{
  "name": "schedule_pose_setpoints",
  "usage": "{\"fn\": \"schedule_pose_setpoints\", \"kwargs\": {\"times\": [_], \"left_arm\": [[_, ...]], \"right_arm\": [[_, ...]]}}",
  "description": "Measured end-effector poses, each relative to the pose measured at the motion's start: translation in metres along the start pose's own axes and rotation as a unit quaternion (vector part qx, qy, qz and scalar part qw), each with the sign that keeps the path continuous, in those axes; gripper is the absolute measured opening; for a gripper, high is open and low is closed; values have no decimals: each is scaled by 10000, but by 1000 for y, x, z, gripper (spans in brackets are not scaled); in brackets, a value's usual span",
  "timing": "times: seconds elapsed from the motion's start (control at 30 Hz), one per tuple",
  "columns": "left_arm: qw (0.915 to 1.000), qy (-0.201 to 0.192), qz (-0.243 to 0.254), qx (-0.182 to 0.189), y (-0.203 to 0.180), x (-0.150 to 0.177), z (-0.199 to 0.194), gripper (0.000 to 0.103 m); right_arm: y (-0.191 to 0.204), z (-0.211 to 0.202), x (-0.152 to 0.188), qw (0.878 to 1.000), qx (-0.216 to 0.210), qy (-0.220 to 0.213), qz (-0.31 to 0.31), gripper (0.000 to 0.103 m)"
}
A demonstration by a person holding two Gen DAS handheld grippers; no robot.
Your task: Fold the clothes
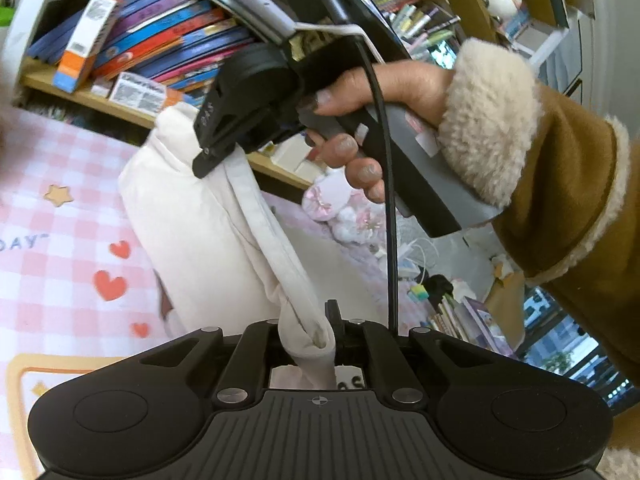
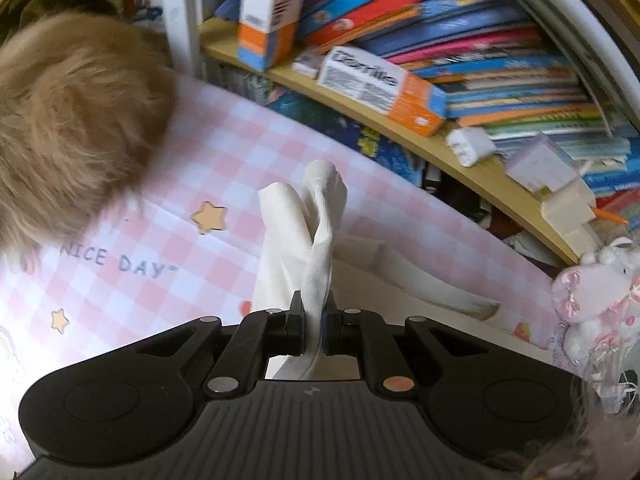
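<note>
Both grippers were clamped on the cream cotton garment [image 1: 192,216], lifted over the pink checked mat [image 2: 224,148]: left gripper [image 1: 324,332], right gripper [image 2: 314,320]. Risk: thin bunched hems could slip out if pulled taut.

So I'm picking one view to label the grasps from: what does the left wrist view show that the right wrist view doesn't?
Only the left wrist view shows the right tongs from outside, shut on the white garment, plus the hand holding them and its fleece-cuffed brown sleeve.

Only the right wrist view shows a brown furry mass and the "NICE DAY" print.

Both show their own tongs, left and right, clamped on the garment, the pink checked sheet and the bookshelf.
</note>
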State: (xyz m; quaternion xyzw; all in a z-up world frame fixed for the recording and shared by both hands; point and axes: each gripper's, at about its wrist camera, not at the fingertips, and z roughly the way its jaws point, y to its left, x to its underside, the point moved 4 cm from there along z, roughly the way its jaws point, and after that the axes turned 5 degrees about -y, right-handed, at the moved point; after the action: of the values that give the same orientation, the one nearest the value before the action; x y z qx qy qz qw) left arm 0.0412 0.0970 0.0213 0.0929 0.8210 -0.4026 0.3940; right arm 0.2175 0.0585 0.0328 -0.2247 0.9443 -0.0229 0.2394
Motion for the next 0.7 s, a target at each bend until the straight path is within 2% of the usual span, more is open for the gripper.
{"fn": "schedule_pose_setpoints", "kwargs": {"times": [0.2,0.43,0.7], "left_arm": [[9993,4,144,-335,-44,11,33,6],[9959,69,306,-848,-84,11,69,6],[9919,328,576,-1087,-129,25,112,6]], "right_arm": [[-67,-19,24,9989,-267,-351,126,6],[-142,-35,58,9922,-795,-925,269,6],[-197,-35,97,9872,-1113,-1031,499,6]]}}
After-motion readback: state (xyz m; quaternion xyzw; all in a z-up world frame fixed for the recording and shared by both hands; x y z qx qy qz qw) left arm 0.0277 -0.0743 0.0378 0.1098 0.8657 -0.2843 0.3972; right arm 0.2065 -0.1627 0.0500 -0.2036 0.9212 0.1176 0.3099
